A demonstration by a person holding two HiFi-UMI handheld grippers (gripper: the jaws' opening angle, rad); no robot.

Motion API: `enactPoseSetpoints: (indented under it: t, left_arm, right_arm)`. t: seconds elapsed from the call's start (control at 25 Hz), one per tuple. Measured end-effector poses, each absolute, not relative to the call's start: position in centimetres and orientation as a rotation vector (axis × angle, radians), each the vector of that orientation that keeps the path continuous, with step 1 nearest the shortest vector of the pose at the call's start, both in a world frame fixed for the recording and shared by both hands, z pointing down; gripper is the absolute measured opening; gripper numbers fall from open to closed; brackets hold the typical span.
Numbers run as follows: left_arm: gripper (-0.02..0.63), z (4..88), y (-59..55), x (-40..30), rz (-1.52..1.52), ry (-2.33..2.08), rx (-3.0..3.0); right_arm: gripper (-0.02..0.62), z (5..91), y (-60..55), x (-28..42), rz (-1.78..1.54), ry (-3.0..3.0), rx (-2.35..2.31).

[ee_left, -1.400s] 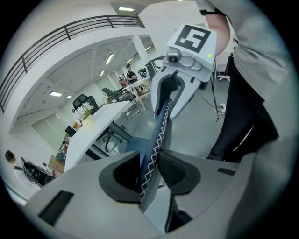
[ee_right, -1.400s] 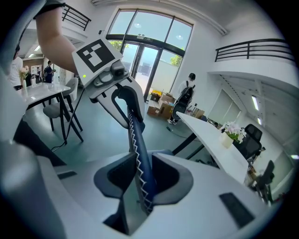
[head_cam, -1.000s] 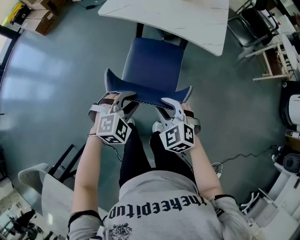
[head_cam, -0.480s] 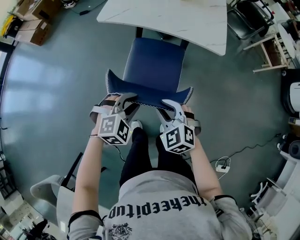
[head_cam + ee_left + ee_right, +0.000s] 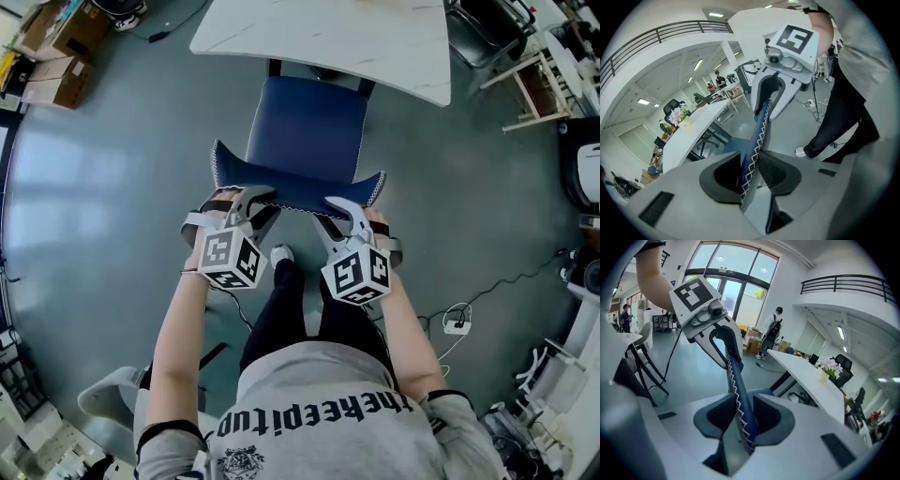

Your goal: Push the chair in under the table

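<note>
Chair (image 5: 305, 131), blue-upholstered, stands on the floor (image 5: 112, 169) with the seat's far edge at the near edge of the white table (image 5: 319, 37) and most of the seat out. The left gripper (image 5: 251, 197) has its fingers clamped on the left part of the stitched backrest (image 5: 298, 186). The right gripper (image 5: 336, 208), on the right part, is easing its fingers open while they press that edge. I'd firm the right hold, then drive both hands evenly toward the table so the chair runs straight.
</note>
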State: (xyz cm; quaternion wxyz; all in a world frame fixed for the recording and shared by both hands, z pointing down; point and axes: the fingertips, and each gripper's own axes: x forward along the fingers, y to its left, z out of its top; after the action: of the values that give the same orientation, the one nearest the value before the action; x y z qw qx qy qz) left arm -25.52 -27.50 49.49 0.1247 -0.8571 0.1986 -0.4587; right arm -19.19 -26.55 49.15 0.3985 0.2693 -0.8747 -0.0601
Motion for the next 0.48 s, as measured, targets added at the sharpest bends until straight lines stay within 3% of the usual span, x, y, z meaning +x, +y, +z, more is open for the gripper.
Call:
enactPoseSetpoints:
  t: [0.48]
  left_arm:
    - [0.127, 49.55, -27.67, -25.97, -1.318, 0.566, -2.491]
  right_arm:
    - [0.137, 49.22, -26.86, -19.59, -0.135, -2.199, 0.743]
